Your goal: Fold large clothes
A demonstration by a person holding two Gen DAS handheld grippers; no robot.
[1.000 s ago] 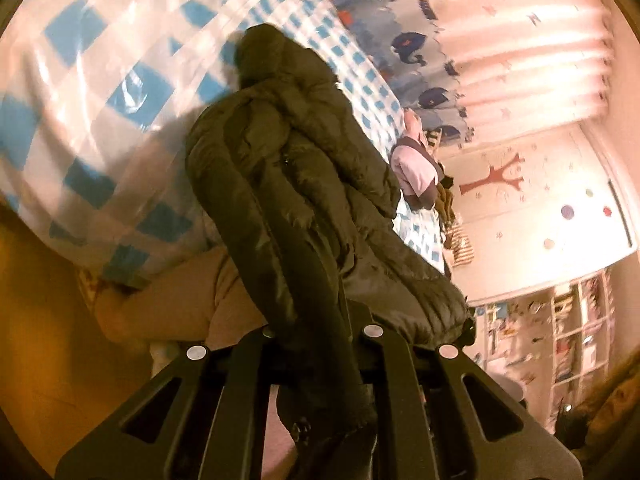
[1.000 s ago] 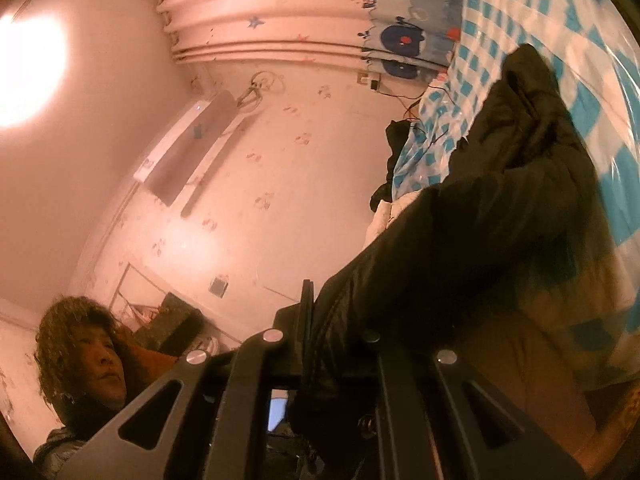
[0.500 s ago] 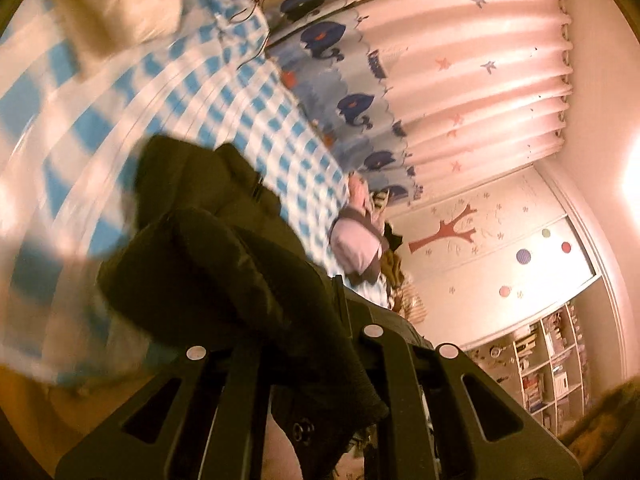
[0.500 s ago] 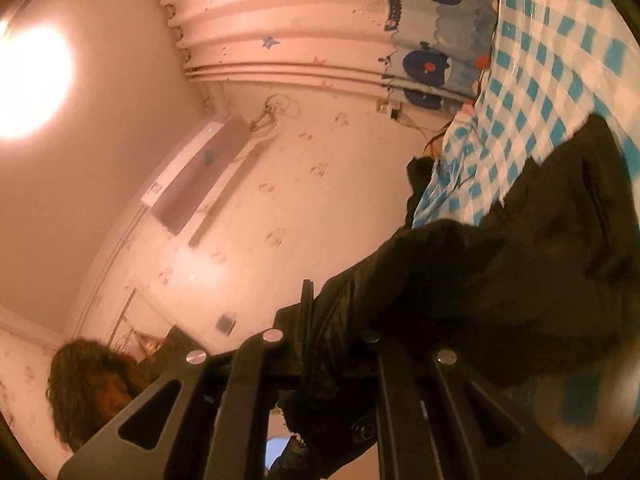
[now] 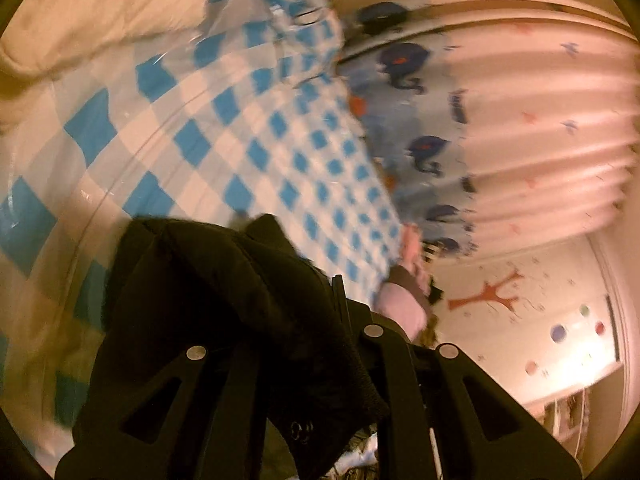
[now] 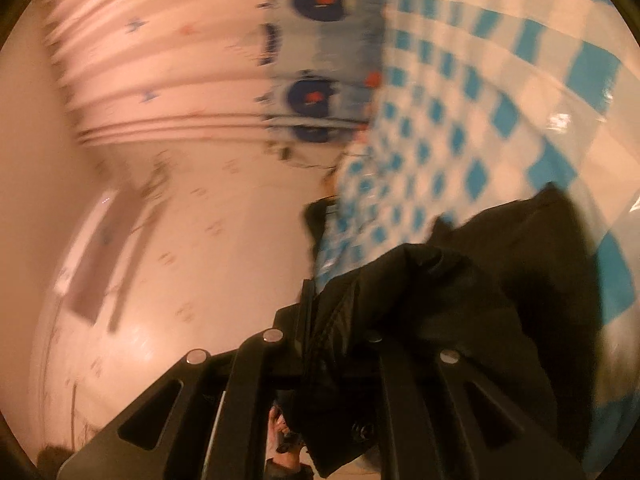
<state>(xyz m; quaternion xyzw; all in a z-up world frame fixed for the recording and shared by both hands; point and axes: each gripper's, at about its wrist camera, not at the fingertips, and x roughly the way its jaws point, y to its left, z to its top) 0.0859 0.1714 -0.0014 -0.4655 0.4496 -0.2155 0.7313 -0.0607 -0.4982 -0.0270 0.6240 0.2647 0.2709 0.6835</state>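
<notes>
A black padded jacket hangs bunched from both grippers over a bed with a blue-and-white checked cover. My left gripper is shut on one part of the jacket, which drapes over its fingers. My right gripper is shut on another part of the same jacket, which spreads to the right over the checked cover. Both views are motion-blurred. The fingertips are hidden by the fabric.
A cream pillow or duvet lies at the bed's upper left. Curtains with whale print hang beyond the bed. A pink and brown garment lies at the bed's far edge. A wall with a long grey fixture is left.
Both grippers have swung up and forward with the jacket. The views now look further over the bed. The person seen earlier in the right wrist view is almost out of frame.
</notes>
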